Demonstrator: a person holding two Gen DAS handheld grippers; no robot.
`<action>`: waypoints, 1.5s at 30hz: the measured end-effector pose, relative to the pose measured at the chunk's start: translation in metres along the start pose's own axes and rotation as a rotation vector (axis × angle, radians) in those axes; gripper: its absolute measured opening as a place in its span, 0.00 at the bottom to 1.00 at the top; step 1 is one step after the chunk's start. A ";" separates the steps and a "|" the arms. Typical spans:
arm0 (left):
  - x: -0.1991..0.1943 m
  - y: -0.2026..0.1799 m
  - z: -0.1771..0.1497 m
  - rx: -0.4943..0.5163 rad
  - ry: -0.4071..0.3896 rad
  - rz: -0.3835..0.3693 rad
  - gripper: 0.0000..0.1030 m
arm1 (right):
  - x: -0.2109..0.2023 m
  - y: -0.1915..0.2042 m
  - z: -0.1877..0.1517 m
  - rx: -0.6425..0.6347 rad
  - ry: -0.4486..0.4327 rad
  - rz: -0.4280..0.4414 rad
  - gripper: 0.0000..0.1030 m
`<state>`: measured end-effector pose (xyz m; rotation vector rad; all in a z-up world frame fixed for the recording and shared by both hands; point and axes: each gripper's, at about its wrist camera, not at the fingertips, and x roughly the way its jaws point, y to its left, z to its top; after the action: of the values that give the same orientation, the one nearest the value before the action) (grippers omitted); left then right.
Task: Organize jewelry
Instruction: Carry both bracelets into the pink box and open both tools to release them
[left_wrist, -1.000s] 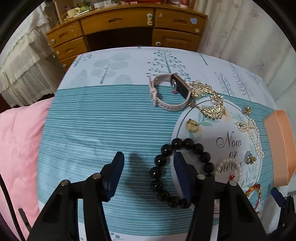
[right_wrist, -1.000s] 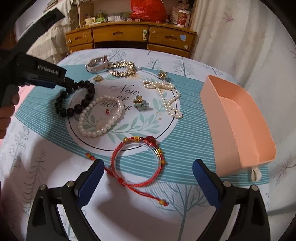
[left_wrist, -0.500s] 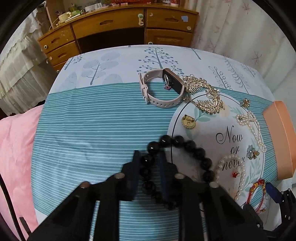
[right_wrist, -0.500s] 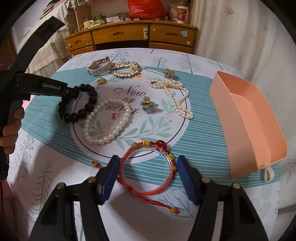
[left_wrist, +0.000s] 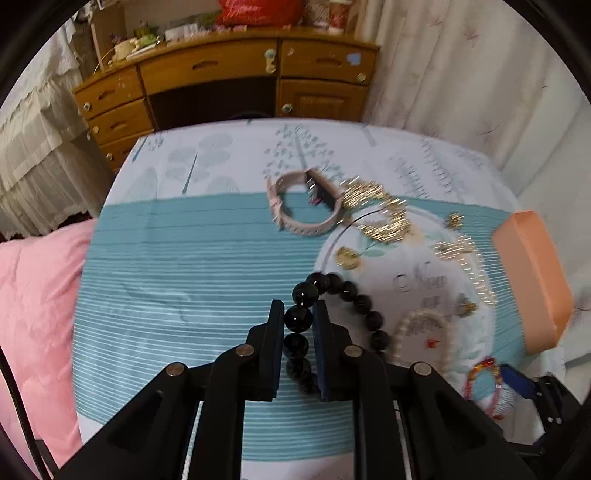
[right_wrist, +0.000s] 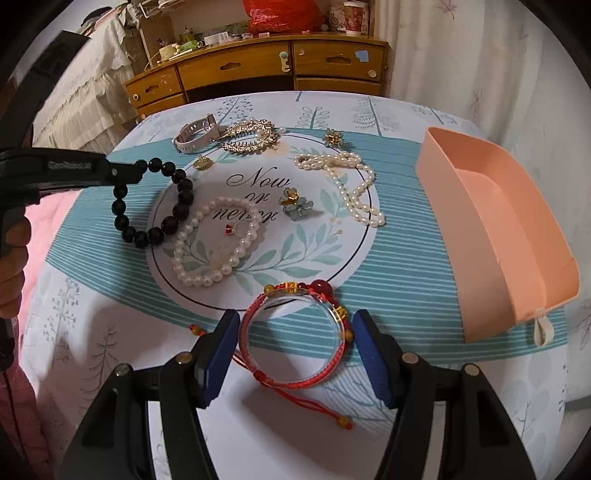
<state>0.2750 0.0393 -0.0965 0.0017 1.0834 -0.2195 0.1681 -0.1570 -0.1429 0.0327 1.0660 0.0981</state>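
L tongs (left_wrist: 299, 319) clamped black bead bracelet (left_wrist: 343, 291), lifting; R tongs (right_wrist: 293, 334) narrowed round red bracelet (right_wrist: 295, 332).

Both claws, the left claw (left_wrist: 299, 319) and the right claw (right_wrist: 291, 354), were matte black plastic with dark blue ribbed pads (right_wrist: 221, 354) and round silver rivets (right_wrist: 408, 357). Pale lettering (right_wrist: 70, 165), blurred, marked the left one's side.

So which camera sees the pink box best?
The right wrist view: the pink box shows sharply there, open top and inside wall included, with a white pull tab at its near end. The left wrist view catches only one blurry end of it at the right edge.
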 end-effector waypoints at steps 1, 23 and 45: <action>-0.009 -0.003 0.000 0.005 -0.017 -0.023 0.12 | -0.001 -0.001 0.000 0.008 0.002 0.013 0.61; -0.115 -0.148 0.048 0.177 -0.224 -0.254 0.13 | -0.128 -0.109 0.025 0.196 -0.277 0.057 0.62; -0.037 -0.280 0.056 0.299 -0.051 -0.432 0.58 | -0.081 -0.181 0.028 0.294 -0.235 0.000 0.63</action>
<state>0.2570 -0.2340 -0.0080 0.0298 0.9823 -0.7649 0.1652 -0.3441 -0.0727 0.3028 0.8385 -0.0619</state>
